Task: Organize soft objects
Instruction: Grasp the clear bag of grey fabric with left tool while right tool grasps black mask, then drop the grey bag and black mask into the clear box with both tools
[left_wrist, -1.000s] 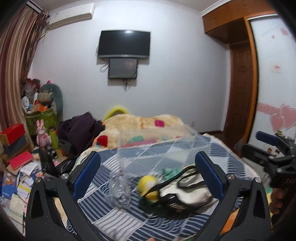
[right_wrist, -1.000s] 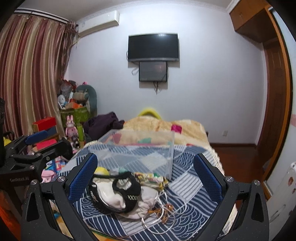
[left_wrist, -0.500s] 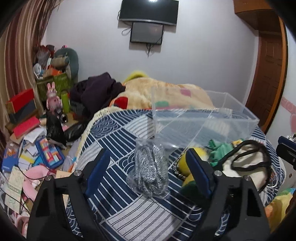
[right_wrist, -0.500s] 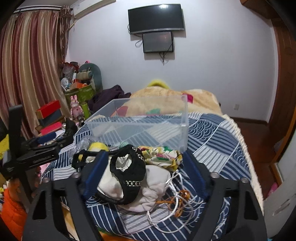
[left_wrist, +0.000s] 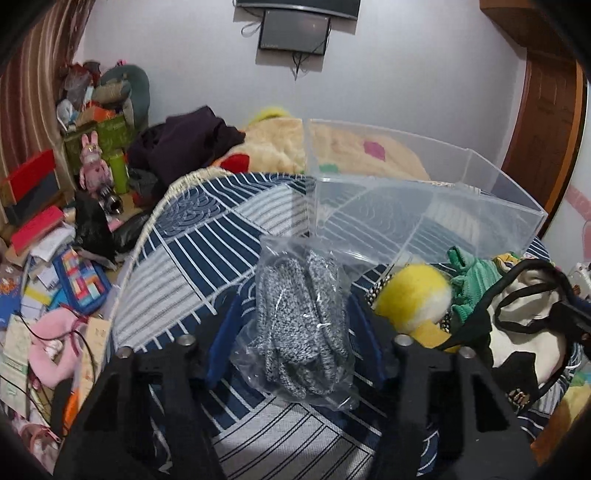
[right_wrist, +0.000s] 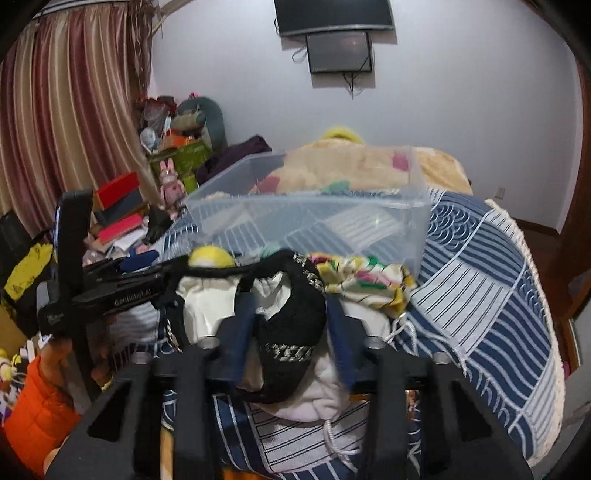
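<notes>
**Both grippers closed on soft items on the bed**

A clear bag of grey knitwear (left_wrist: 301, 325) lies on the blue patterned bedspread (left_wrist: 207, 236), pinched between the blue pads of the left gripper (left_wrist: 295, 332). Just behind it stands an open clear plastic box (left_wrist: 417, 206). Beside the bag lie a yellow plush ball (left_wrist: 413, 295) and a green cloth (left_wrist: 471, 280). The right gripper (right_wrist: 290, 332) clamps a black strap (right_wrist: 291, 328) of the white bag (right_wrist: 207, 306), near a floral cloth (right_wrist: 365, 280).
</notes>
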